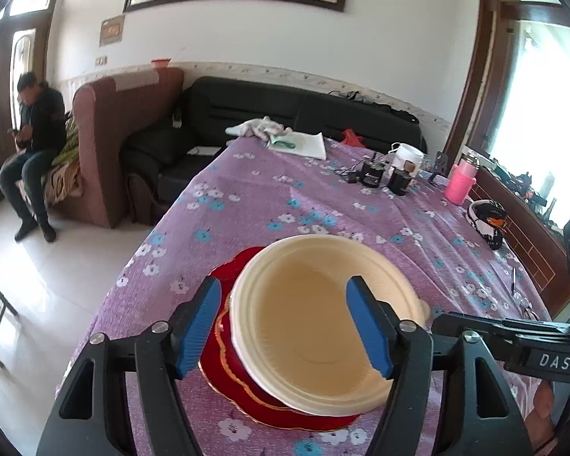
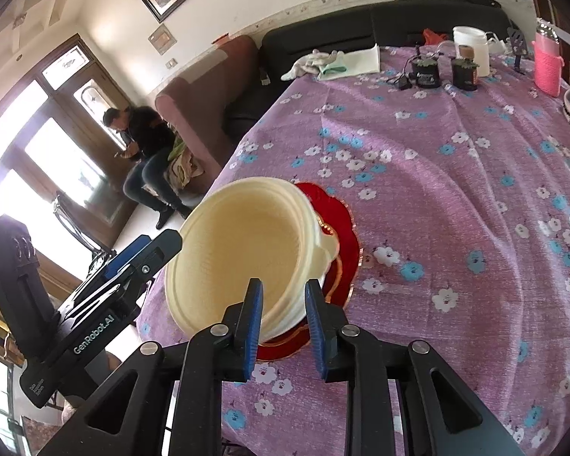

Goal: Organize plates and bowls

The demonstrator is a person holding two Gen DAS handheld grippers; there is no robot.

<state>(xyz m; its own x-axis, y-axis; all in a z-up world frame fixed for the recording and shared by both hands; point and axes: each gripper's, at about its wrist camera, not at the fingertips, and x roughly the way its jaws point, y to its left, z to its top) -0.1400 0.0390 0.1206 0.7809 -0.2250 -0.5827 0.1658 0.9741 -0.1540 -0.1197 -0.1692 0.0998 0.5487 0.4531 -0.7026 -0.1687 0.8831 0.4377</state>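
While the cream bowl (image 1: pixel 315 326) sits tilted on the red plate (image 1: pixel 228 376) near the table's (image 1: pixel 323 197) left edge, we judge it light, stiff and thin-walled, so the rim is the place to take it; the plate looks glossy, likely slippery and breakable. Our left gripper (image 1: pixel 290 326) stands apart, one pad outside the rim, one over the hollow, pressing nothing. Our right gripper (image 2: pixel 285 326) pinches the near rim, wall between its pads. Only the right view shows that pinch and the bowl's side handle (image 2: pixel 328 241); only the left view shows the whole hollow.
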